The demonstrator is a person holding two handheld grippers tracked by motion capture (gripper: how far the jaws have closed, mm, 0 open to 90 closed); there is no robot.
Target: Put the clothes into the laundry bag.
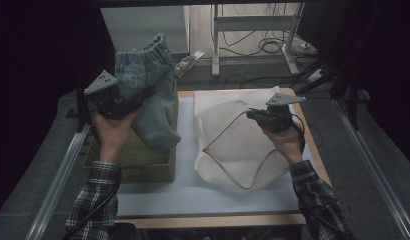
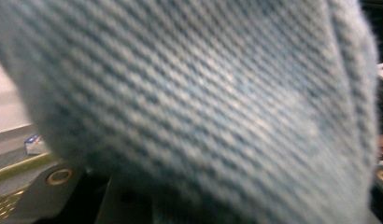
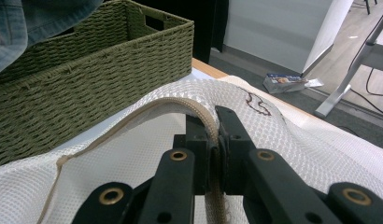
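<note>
step: moving jeans (image 1: 145, 95) from basket (image 1: 143, 162) into mesh bag (image 1: 233, 145) | left claw (image 1: 124, 104) clamped jeans above basket | right claw (image 3: 215, 140) pinched bag's rim (image 3: 199, 112), right of basket | next: carry jeans to bag mouth

The jeans (image 1: 145, 80) are faded light blue denim, the twill weave plain up close. The basket (image 1: 143, 162) is olive-green wicker. The mesh bag (image 1: 233, 145) is cream-white with a tan cord edge (and a small dark brown mark near its top). The sleeves (image 1: 95, 200) are black-and-white plaid. Each hand-held gripper is black: left (image 1: 115, 105), right (image 3: 216, 140). A white sheet covers the tan-edged table (image 1: 213, 220).
</note>
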